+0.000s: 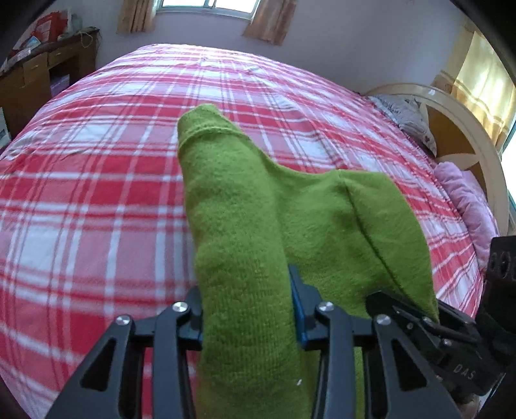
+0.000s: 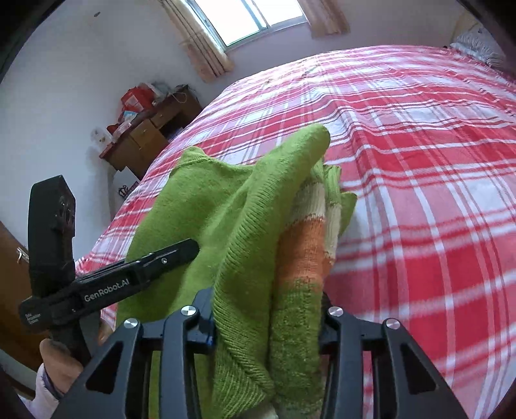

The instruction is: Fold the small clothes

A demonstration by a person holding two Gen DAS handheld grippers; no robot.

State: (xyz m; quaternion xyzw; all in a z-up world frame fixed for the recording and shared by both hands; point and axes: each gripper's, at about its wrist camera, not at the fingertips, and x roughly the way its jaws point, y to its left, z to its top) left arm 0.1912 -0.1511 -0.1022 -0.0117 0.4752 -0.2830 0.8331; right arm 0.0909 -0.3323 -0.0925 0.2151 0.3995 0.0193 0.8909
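A small green knitted sweater (image 1: pixel 245 225) with orange and cream stripes (image 2: pixel 303 248) hangs between both grippers above the bed. My left gripper (image 1: pixel 246 309) is shut on a green sleeve or edge that drapes over its jaws. My right gripper (image 2: pixel 267 322) is shut on a bunched part of the sweater with the striped section showing. The right gripper appears at the lower right of the left wrist view (image 1: pixel 429 325), close beside the left one. The left gripper appears at the left of the right wrist view (image 2: pixel 190 249).
The bed has a red and white plaid cover (image 1: pixel 96 193) spread below. A wooden desk (image 1: pixel 38 74) with clutter stands by the far wall. A headboard (image 1: pixel 467 135) and pillows (image 1: pixel 464 196) lie to the right. A curtained window (image 2: pixel 245 19) is in the wall.
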